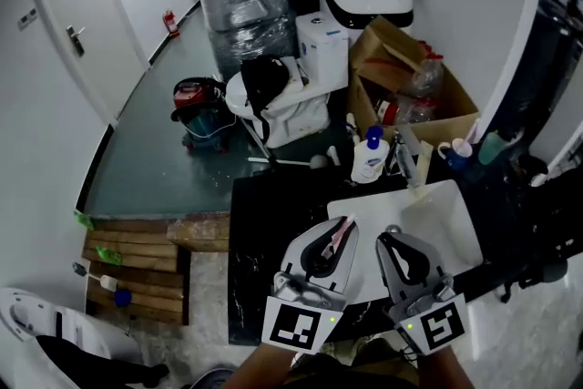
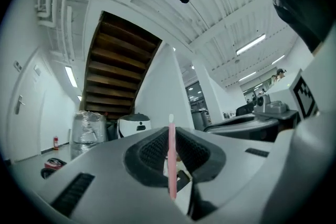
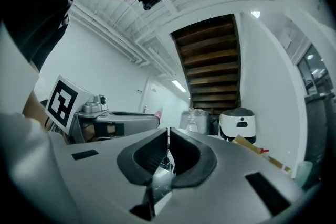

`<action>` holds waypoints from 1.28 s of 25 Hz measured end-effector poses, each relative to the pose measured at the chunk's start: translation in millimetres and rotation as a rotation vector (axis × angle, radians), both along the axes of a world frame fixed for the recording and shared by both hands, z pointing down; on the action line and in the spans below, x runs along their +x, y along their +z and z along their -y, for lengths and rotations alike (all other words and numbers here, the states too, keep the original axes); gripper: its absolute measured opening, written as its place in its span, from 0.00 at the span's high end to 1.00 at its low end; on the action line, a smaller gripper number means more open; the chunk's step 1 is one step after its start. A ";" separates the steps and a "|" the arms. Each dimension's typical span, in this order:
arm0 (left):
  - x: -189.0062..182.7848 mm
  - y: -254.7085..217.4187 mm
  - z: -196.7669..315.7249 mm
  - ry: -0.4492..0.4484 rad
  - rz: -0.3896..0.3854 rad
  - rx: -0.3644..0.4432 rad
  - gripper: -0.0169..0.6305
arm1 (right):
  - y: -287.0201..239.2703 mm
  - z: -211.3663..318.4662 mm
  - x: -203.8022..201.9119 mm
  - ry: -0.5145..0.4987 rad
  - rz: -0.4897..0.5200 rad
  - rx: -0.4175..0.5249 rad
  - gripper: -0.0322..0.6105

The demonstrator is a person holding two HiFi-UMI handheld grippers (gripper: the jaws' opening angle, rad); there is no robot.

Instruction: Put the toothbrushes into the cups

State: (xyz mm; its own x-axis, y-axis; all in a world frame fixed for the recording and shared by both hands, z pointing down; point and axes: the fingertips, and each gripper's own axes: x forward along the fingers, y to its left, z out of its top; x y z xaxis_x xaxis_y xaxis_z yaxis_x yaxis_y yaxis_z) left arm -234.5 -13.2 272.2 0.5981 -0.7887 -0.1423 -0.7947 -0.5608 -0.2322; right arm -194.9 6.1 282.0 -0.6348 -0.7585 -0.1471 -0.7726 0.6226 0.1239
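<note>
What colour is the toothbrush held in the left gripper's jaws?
Pink; the toothbrush shows best in the left gripper view.

The left tool (image 1: 343, 225) and right tool (image 1: 388, 239) are pale grey with black padded jaws, each carrying a white cube (image 1: 296, 325) printed with black square markers.

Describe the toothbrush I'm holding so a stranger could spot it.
Start at the white sink. Over its near edge, the left gripper is shut on the toothbrush. It is a thin pink stick poking past the jaws; the right gripper is empty.
</note>
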 end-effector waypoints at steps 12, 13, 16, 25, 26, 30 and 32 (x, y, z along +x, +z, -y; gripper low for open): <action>178.4 -17.5 -20.1 0.170 -0.110 -0.022 0.90 | -5.5 -29.5 179.7 0.188 0.024 0.010 0.89; 195.7 -18.1 -22.9 0.177 -0.114 -0.024 0.90 | -5.4 -31.2 194.5 0.190 0.025 0.010 0.89; 243.2 -18.5 -31.3 0.192 -0.113 -0.032 0.90 | -5.9 -36.4 235.7 0.191 0.023 0.012 0.89; 348.8 -18.6 -40.7 0.214 -0.140 -0.042 0.90 | -3.5 -47.6 340.6 0.214 0.027 0.018 0.89; 356.0 -18.9 -41.2 0.215 -0.153 -0.049 0.90 | -2.5 -49.3 349.9 0.218 0.028 0.017 0.89; 379.3 -19.9 -42.9 0.218 -0.168 -0.057 0.90 | 3.3 -53.8 380.4 0.239 0.037 0.002 0.89; 387.0 -21.0 -43.8 0.223 -0.169 -0.057 0.90 | 4.8 -55.5 389.3 0.246 0.049 -0.004 0.89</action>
